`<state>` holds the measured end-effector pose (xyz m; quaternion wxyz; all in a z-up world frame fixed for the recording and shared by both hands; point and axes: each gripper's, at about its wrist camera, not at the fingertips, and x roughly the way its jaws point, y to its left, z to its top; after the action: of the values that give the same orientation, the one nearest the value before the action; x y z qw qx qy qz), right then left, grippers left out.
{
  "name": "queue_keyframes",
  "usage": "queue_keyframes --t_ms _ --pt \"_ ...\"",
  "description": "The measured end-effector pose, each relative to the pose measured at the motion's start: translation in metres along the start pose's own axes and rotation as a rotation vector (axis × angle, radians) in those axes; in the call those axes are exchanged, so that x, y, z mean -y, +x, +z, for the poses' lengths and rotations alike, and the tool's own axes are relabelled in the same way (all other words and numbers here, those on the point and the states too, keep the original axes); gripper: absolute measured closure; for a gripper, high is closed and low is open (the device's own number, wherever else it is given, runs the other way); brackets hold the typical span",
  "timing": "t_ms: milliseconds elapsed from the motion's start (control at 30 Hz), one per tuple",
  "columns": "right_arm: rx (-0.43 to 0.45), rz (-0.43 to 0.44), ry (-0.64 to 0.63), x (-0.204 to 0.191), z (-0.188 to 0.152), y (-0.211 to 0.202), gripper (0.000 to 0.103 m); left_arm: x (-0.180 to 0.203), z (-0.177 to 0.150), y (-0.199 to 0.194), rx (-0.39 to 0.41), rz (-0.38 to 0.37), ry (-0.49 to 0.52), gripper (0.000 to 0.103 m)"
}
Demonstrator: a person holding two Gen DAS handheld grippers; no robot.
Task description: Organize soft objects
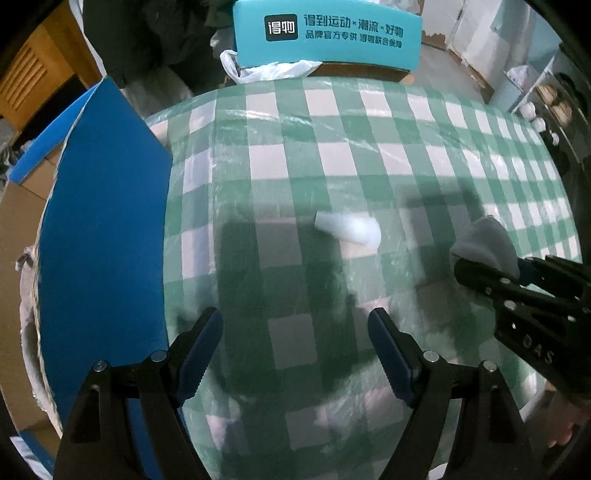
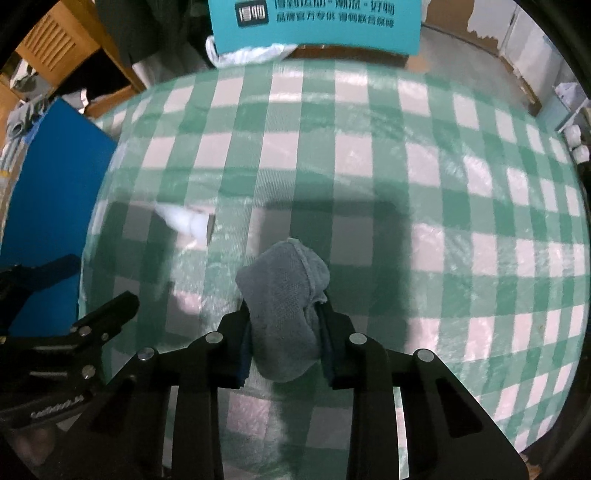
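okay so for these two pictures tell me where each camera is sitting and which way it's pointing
Left wrist: sits on the left gripper, jaws open, looking forward over the checked tablecloth at the white sock; the right gripper enters at right.
Right wrist: sits on the right gripper, shut on the grey sock, facing the same way; the left gripper shows at lower left.
Shared: tablecloth, white sock, teal box, blue board.
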<state>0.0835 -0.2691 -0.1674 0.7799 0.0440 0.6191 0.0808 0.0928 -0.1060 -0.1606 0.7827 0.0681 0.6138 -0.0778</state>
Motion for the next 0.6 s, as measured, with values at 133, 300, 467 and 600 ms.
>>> queue_keyframes --t_ms 133,300,467,600 --pt "0.028 -0.001 0.011 0.010 0.004 -0.010 0.075 0.002 0.013 0.001 0.011 -0.003 -0.010 0.016" --pt "0.040 0.005 0.048 0.017 0.007 -0.019 0.075 0.011 0.025 0.005 0.026 -0.004 0.008 0.015" --pt "0.053 0.015 0.065 0.018 0.012 -0.022 0.075 0.015 0.037 0.019 0.013 -0.004 -0.001 0.015" --pt "0.055 0.021 0.072 0.022 0.011 -0.024 0.075 0.015 0.044 0.025 -0.003 -0.018 -0.030 0.015"
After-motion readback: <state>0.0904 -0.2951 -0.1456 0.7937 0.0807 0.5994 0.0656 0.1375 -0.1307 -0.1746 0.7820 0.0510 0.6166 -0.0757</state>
